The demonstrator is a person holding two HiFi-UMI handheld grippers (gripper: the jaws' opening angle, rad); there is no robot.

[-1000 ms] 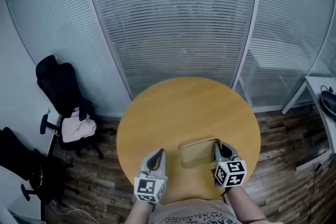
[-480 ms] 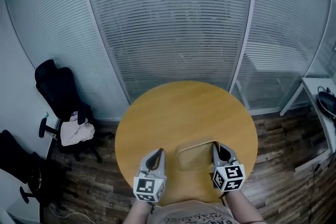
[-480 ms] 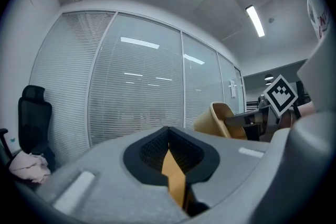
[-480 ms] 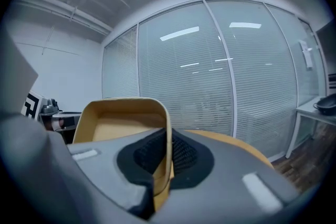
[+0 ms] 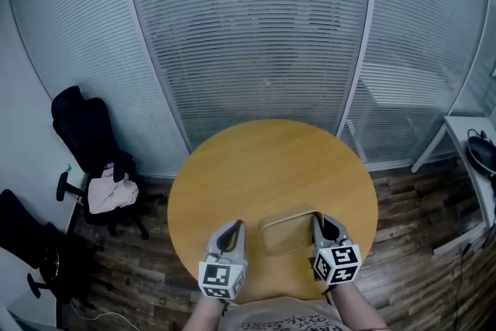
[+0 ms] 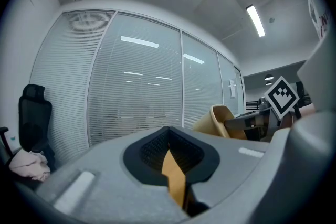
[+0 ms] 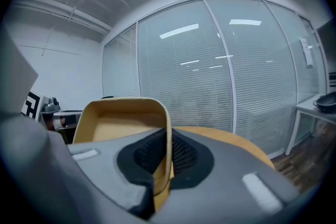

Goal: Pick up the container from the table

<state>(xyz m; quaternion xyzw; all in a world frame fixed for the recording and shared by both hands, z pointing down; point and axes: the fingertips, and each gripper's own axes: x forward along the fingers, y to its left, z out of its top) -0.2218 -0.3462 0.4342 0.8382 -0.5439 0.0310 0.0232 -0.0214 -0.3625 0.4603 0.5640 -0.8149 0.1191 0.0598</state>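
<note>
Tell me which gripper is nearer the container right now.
Right. The right gripper is clamped on the right wall of the container. The left gripper sits off the container's left side, apart from it, with its jaws together on nothing.

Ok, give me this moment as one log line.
right gripper: shut on container wall | left gripper: shut, empty | container: tilted over table
</note>
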